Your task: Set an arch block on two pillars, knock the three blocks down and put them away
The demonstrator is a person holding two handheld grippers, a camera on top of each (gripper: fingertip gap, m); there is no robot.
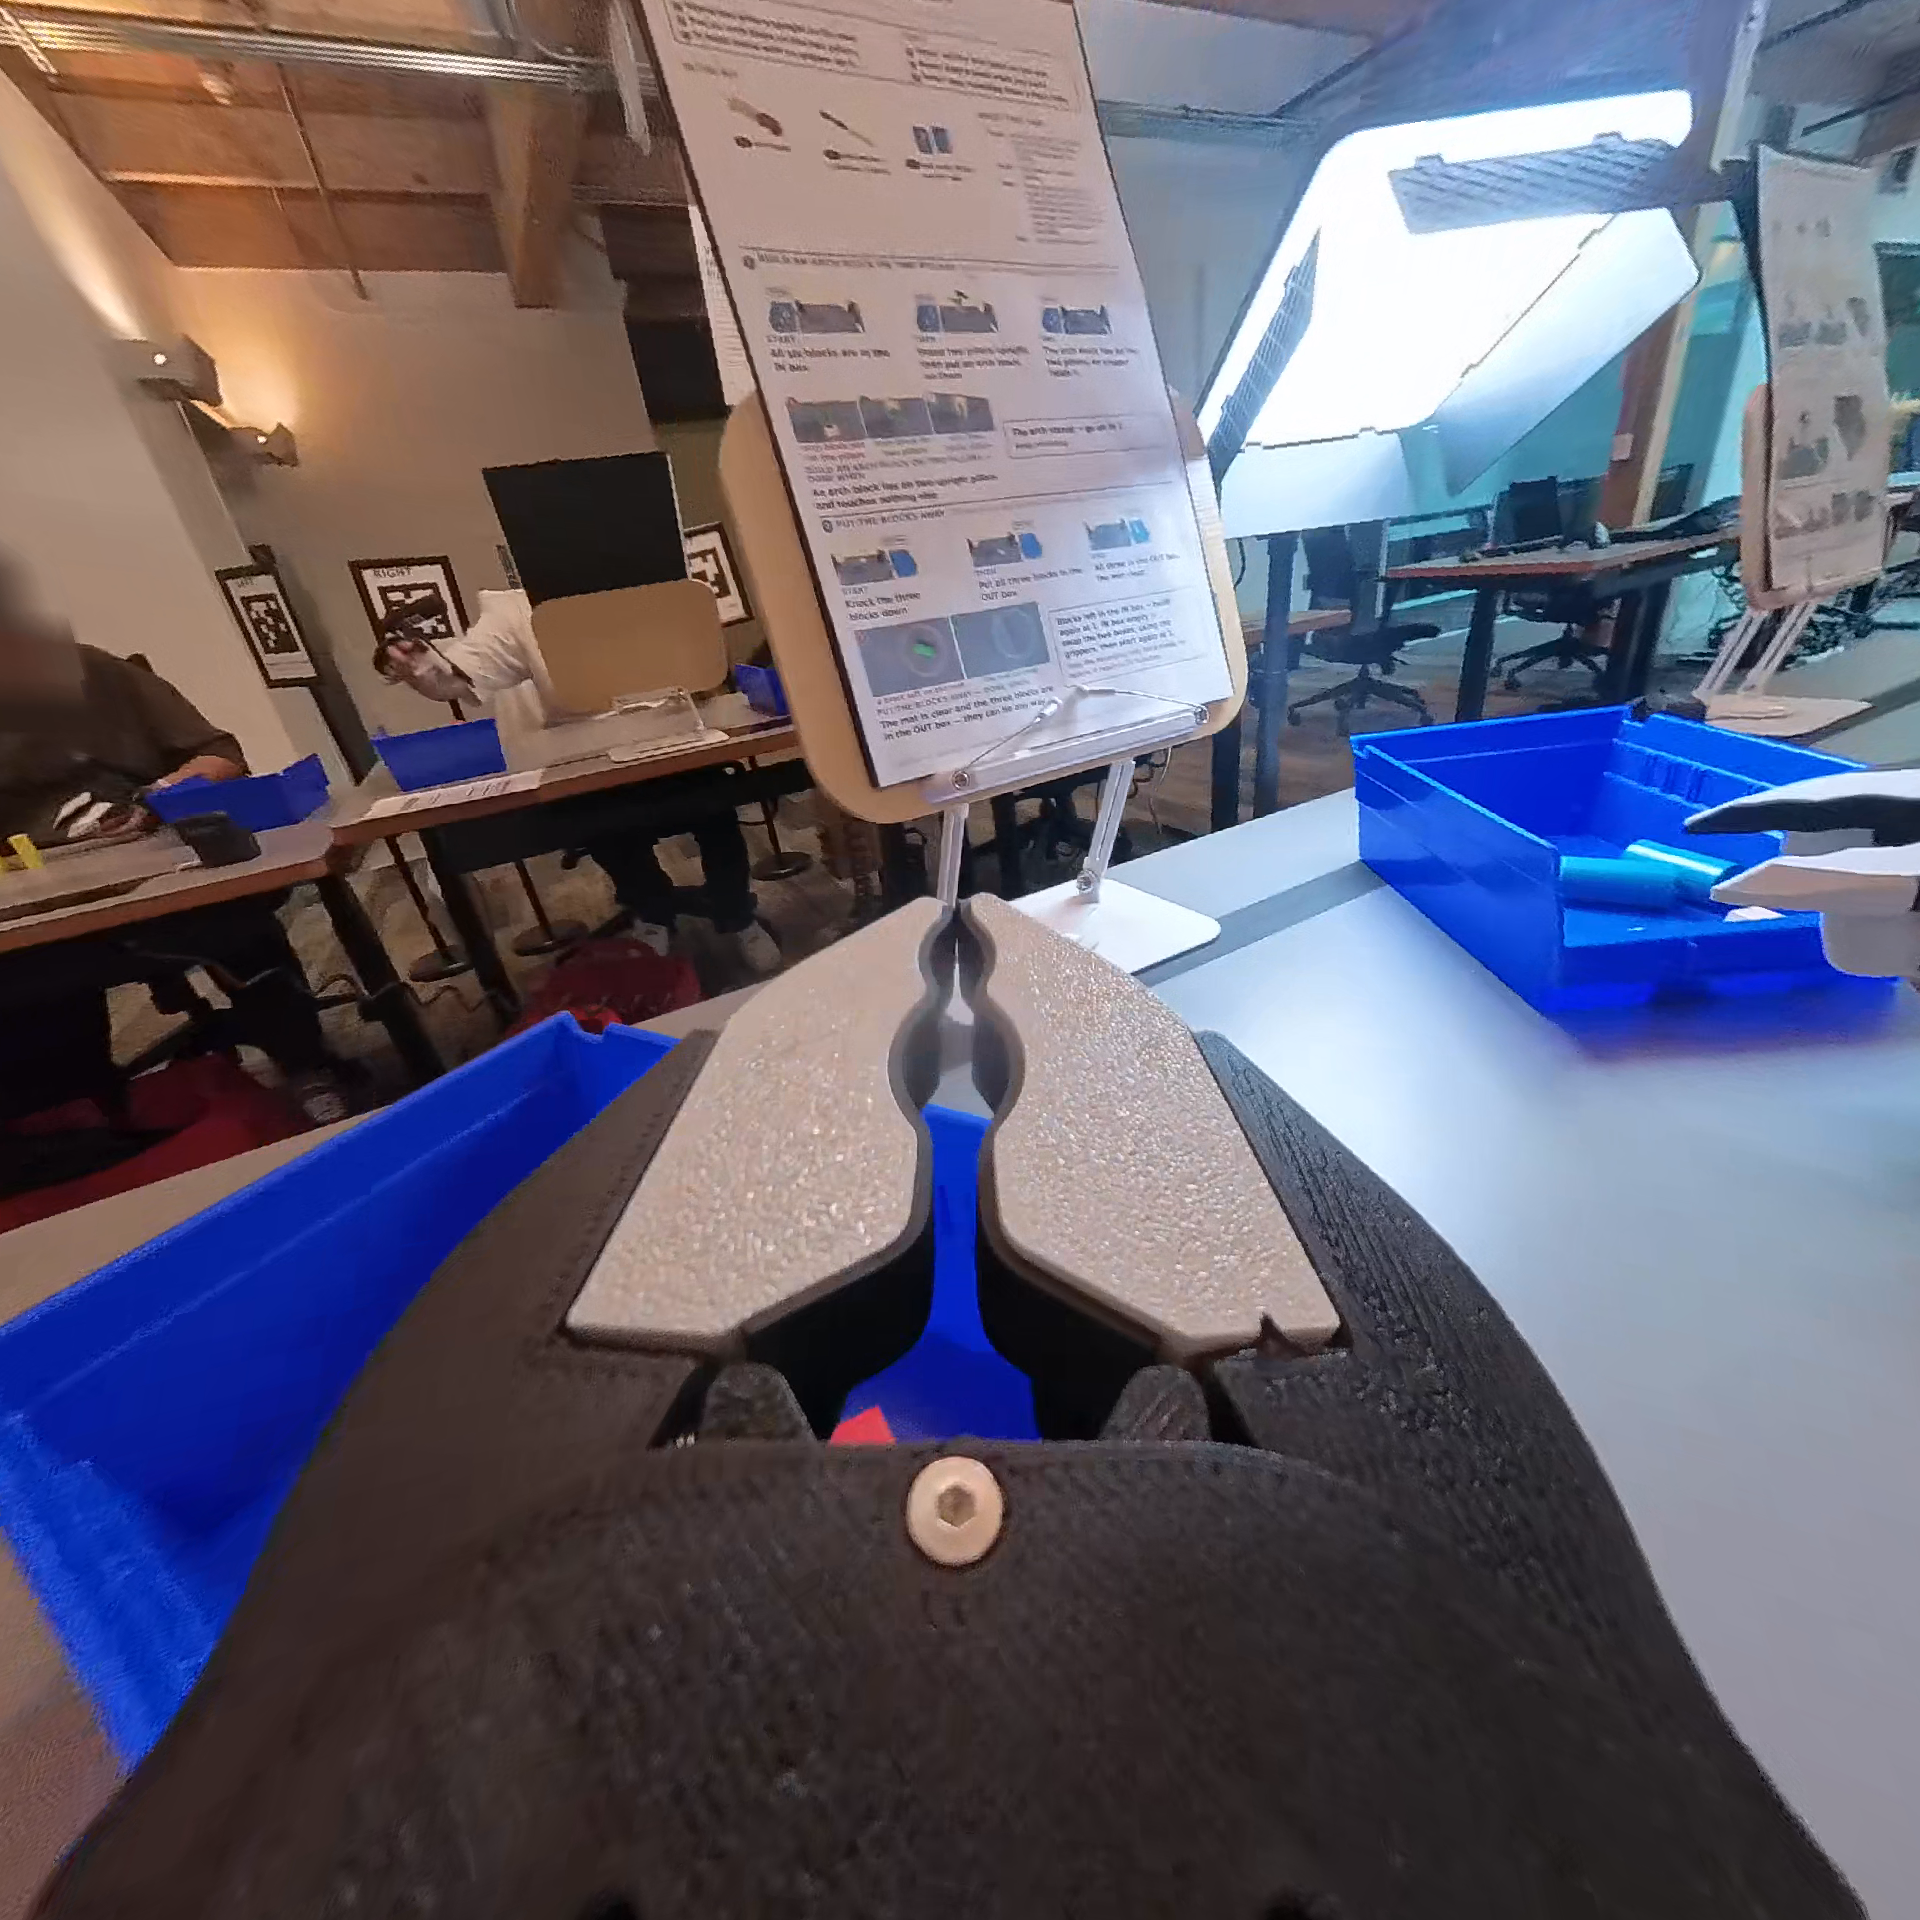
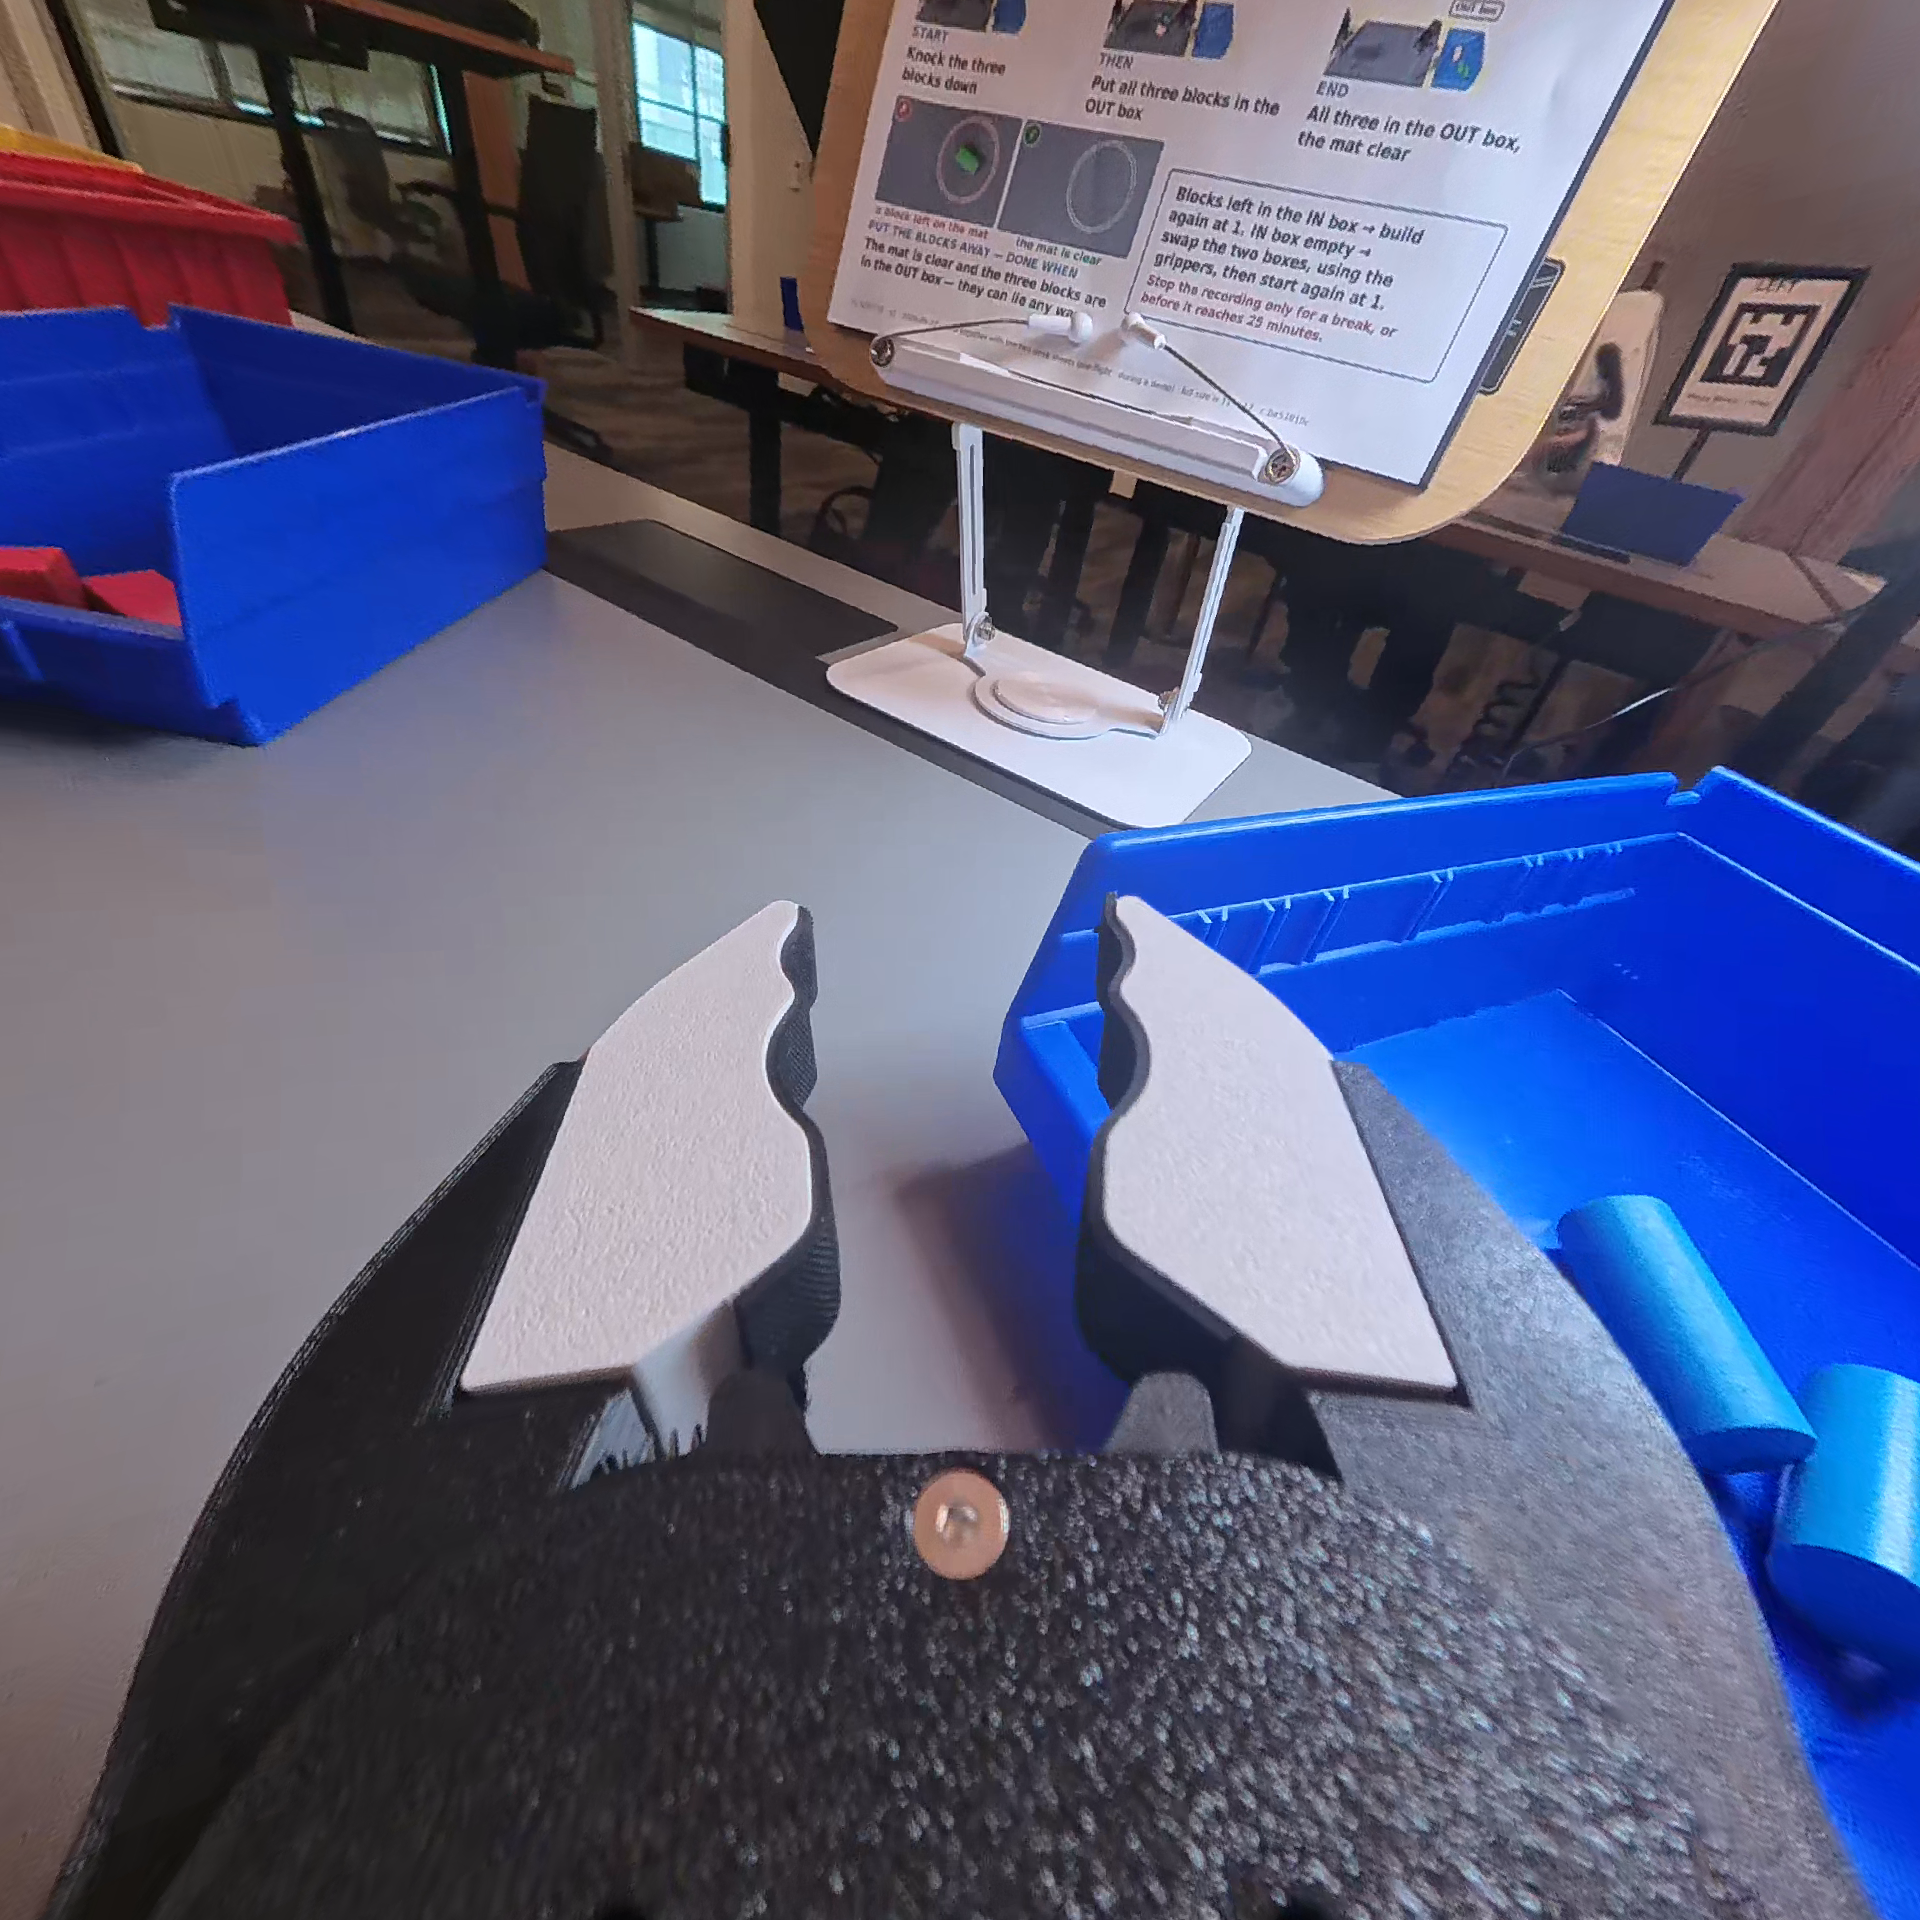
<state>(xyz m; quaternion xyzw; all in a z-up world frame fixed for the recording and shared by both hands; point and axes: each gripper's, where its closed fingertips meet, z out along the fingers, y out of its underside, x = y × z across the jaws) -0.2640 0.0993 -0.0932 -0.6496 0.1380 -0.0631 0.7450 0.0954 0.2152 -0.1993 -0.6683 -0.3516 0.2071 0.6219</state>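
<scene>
Two blue cylinder blocks (image 2: 1683, 1340) lie on sides inside right blue bin (image 2: 1766, 1039) near bench's far right edge. Red blocks (image 2: 94, 597) in left blue bin (image 2: 353, 540). Right tongs (image 2: 951, 935) wide, empty, over bench (image 2: 520, 883) at bin's corner. Left tongs (image 1: 958, 914) narrow, tips nearly touching, empty, above left bin.

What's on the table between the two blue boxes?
Mostly bare grey table. In the right wrist view, nothing sits between the box with red blocks and the box with blue cylinders; the white stand sits farther back.
</scene>
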